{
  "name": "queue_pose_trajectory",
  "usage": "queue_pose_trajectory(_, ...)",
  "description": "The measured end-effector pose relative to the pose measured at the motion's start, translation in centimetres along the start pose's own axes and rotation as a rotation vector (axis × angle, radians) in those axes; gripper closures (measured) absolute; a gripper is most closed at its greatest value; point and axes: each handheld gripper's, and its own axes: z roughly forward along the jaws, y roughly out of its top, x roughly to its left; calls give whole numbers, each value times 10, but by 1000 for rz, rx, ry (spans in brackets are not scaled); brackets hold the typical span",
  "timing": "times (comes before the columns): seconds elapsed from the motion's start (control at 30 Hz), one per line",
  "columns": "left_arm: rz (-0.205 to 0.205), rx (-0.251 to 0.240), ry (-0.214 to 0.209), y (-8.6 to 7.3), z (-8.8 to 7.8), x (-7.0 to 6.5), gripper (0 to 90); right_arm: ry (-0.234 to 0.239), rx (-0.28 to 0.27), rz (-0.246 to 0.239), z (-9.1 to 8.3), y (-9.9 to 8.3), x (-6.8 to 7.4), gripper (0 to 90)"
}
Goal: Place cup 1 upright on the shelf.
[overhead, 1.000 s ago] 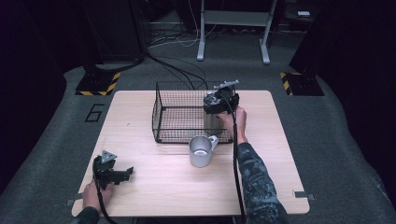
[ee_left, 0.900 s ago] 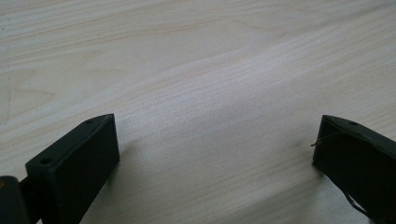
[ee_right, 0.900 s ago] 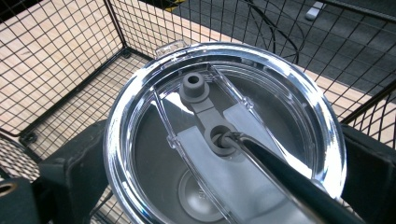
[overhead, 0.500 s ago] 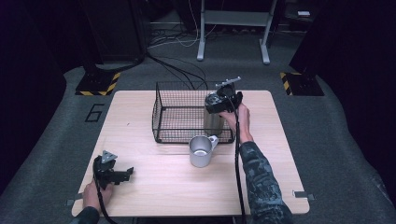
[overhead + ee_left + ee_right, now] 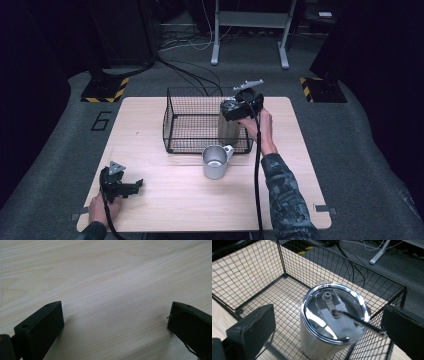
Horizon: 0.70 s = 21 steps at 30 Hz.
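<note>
Close to me, my left gripper (image 5: 134, 187) rests low on the table (image 5: 165, 200), near its front left corner. Its jaws are spread wide, with bare wood between them.

A bit farther in, near the middle of the table, a mug (image 5: 216, 161) stands open side up. Its handle points toward the basket (image 5: 187, 122), and the mug sits just in front of the basket's near wall.

Farther still, my right gripper (image 5: 235, 111) hangs over the tumbler (image 5: 230, 129). Its jaws are spread wide too, one on each side of the tumbler, and they do not touch it. The tumbler stands upright inside the basket, in the right front corner. It has a clear lid (image 5: 335, 312) on top.
</note>
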Motion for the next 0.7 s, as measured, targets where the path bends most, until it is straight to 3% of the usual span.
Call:
queue_pose_trajectory(0.13, -1, 0, 0, 0, 0, 0, 1, 20, -27, 0, -12, -2, 0, 0)
queue_pose_trajectory(0.23, 0, 1, 0, 0, 0, 0, 1, 51, -65, 13, -32, -5, 1, 0)
queue_pose_trajectory(0.33, 0, 1, 0, 0, 0, 0, 1, 47, -72, 4, -43, -9, 3, 0)
queue_pose_trajectory(0.53, 0, 1, 0, 0, 0, 0, 1, 51, -66, 3, -64, -28, 5, 0)
queue_pose_trajectory(0.7, 0, 1, 0, 0, 0, 0, 1, 50, -67, 9, -80, -56, 5, 0)
